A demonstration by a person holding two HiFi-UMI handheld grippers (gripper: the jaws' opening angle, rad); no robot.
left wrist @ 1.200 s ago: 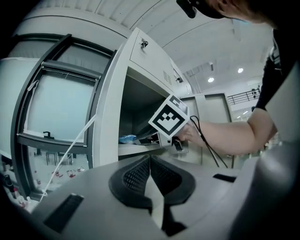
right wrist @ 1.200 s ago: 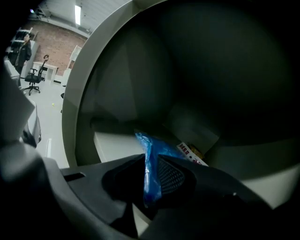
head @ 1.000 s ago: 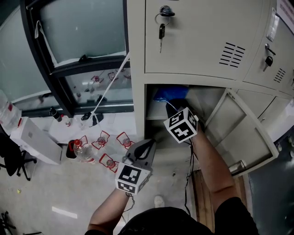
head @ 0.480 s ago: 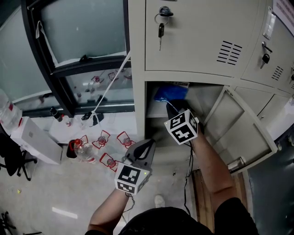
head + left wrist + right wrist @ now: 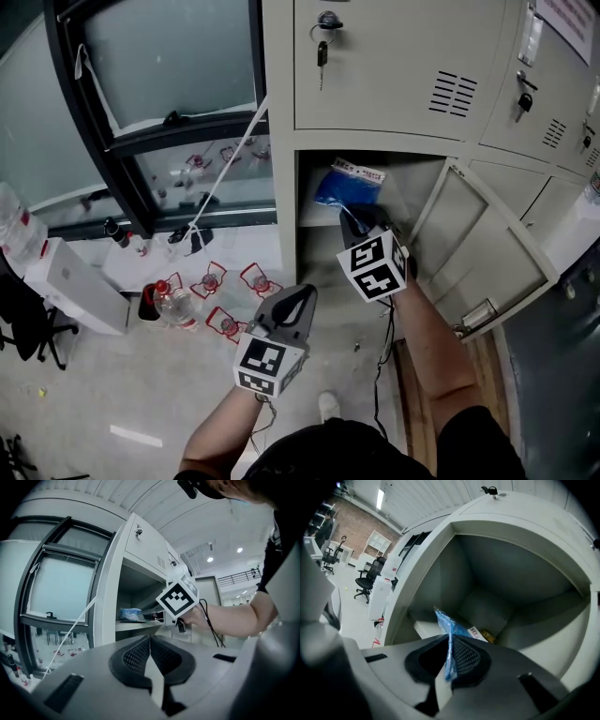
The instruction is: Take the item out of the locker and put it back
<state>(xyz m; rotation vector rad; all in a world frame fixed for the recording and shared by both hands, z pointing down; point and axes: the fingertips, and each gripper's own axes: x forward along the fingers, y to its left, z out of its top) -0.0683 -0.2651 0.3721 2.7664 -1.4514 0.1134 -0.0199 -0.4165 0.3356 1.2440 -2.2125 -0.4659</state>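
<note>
Blue bag [image 5: 347, 187]: pinched by thin edge in right tool [image 5: 450, 645], with left tool [image 5: 150, 641] closed, empty. Could slip out or snag on locker [image 5: 302, 202] lip.

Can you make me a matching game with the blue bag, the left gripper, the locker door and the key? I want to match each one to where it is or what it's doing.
Things:
1. blue bag
2. left gripper
3. locker door
4. key

Places and states:
A. swung wide open
B. shut, with nothing in it
C. hanging from the lock higher up
D. pinched in the right gripper

Right pairs: 1-D, 2-B, 3-A, 4-C.
</note>
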